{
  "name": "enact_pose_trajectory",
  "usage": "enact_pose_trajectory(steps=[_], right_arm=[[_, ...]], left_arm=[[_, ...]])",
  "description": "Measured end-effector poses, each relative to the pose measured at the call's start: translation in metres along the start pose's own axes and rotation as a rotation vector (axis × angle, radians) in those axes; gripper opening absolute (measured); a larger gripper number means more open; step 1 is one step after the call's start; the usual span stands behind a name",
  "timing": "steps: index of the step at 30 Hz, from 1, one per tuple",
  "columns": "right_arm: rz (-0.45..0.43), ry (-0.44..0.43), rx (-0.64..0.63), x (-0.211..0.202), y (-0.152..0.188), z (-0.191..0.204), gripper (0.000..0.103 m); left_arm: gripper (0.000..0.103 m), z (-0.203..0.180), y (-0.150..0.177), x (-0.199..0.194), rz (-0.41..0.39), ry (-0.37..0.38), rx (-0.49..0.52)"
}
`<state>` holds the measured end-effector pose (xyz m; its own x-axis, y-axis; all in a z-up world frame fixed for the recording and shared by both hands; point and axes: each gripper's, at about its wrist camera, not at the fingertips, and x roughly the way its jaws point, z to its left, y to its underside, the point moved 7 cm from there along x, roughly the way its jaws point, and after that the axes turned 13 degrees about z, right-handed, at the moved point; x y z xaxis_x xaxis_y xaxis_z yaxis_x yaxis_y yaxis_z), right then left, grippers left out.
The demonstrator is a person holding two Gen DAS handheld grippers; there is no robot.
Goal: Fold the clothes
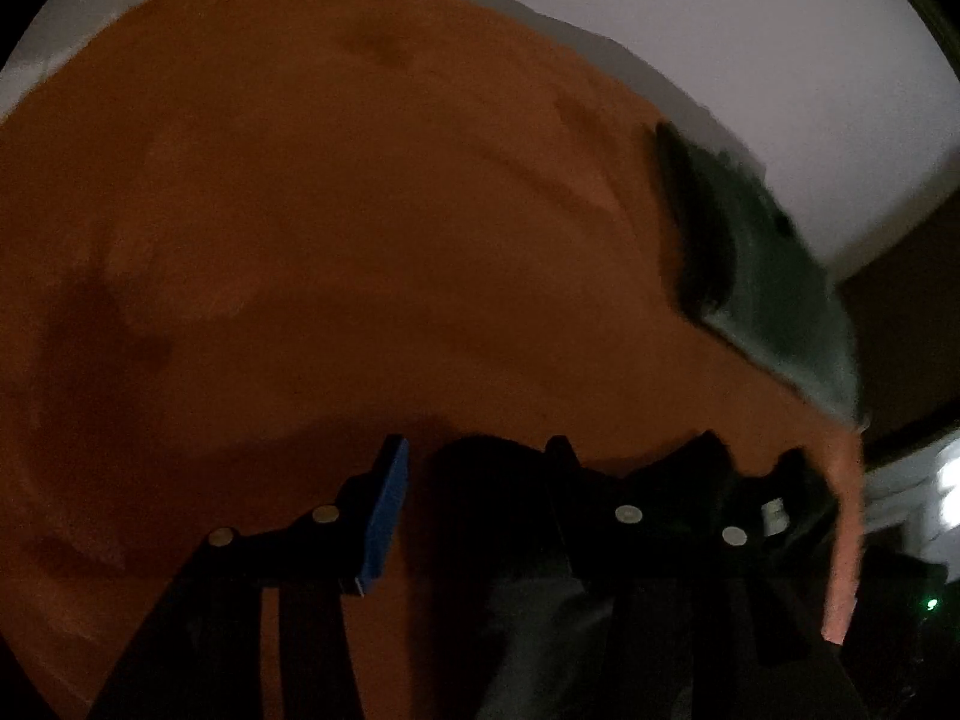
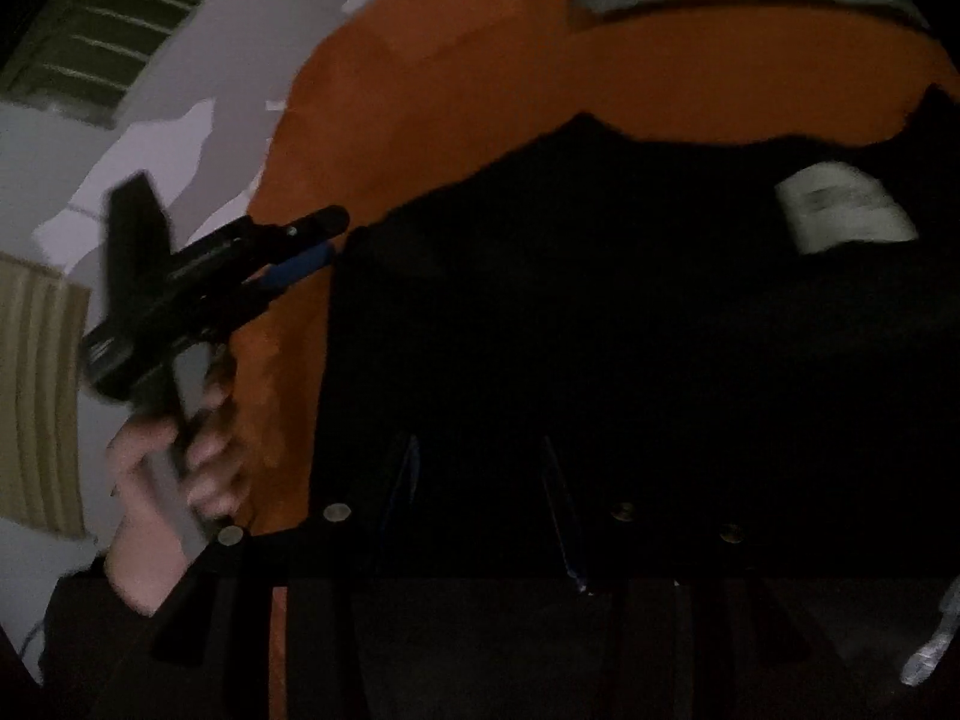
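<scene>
Right claw (image 2: 480, 480) buried in black garment (image 2: 600, 312); too dark to tell its grip.
Left claw (image 1: 474, 504) spread, nothing pinched, over orange cloth (image 1: 312, 228) on white tabletop (image 1: 750, 42); a hand (image 2: 174, 480) holds it beside the black garment's edge.

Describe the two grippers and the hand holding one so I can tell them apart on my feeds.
Both are black, angular two-finger tools with round silver rivets. The left gripper has a bright blue pad on one finger. The right gripper looks nearly all black in the dim view. The hand wears no glove.
</scene>
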<state>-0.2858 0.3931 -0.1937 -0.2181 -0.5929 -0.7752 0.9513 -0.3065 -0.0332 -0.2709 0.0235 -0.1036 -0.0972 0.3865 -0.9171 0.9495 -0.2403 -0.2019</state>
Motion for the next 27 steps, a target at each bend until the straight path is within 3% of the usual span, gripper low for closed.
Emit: enact_pose_trajectory(steps=[2, 4, 5, 7, 10, 12, 14, 18, 22, 24, 27], right_arm=[[-0.016, -0.019, 0.032, 0.011, -0.008, 0.001, 0.041], [-0.038, 0.009, 0.062, 0.015, -0.014, -0.002, 0.003], [-0.057, 0.034, 0.079, 0.012, -0.014, -0.006, 0.002], [-0.123, -0.01, 0.102, -0.008, -0.005, -0.006, 0.002], [-0.189, -0.003, 0.131, -0.033, 0.013, -0.012, 0.002], [-0.179, 0.006, 0.174, -0.034, 0.024, -0.018, 0.002], [-0.16, 0.026, 0.178, -0.028, 0.028, -0.019, 0.002], [-0.16, 0.049, 0.171, -0.026, 0.029, -0.021, 0.002], [-0.117, 0.002, 0.178, -0.011, 0.025, -0.017, 0.006], [-0.142, -0.036, 0.157, -0.019, 0.026, -0.017, 0.01], [-0.216, 0.047, 0.098, -0.036, 0.028, -0.015, 0.034]], left_arm=[[0.049, -0.003, 0.004, 0.002, 0.016, -0.023, 0.029], [0.049, -0.007, 0.006, 0.001, 0.015, -0.06, 0.064], [0.049, -0.01, 0.005, 0.001, 0.011, -0.084, 0.085], [0.049, -0.015, 0.006, 0.003, 0.008, -0.121, 0.13], [0.049, -0.019, 0.007, 0.011, 0.015, -0.189, 0.189], [0.051, -0.015, 0.008, 0.02, 0.033, -0.251, 0.198], [0.053, -0.015, 0.006, 0.026, 0.032, -0.286, 0.183], [0.053, -0.006, -0.009, 0.006, -0.059, -0.327, 0.067], [0.054, 0.024, -0.027, -0.029, -0.129, -0.284, -0.091], [0.054, 0.034, -0.027, -0.039, -0.141, -0.234, -0.13], [0.055, 0.031, -0.013, -0.034, -0.078, -0.046, -0.102]])
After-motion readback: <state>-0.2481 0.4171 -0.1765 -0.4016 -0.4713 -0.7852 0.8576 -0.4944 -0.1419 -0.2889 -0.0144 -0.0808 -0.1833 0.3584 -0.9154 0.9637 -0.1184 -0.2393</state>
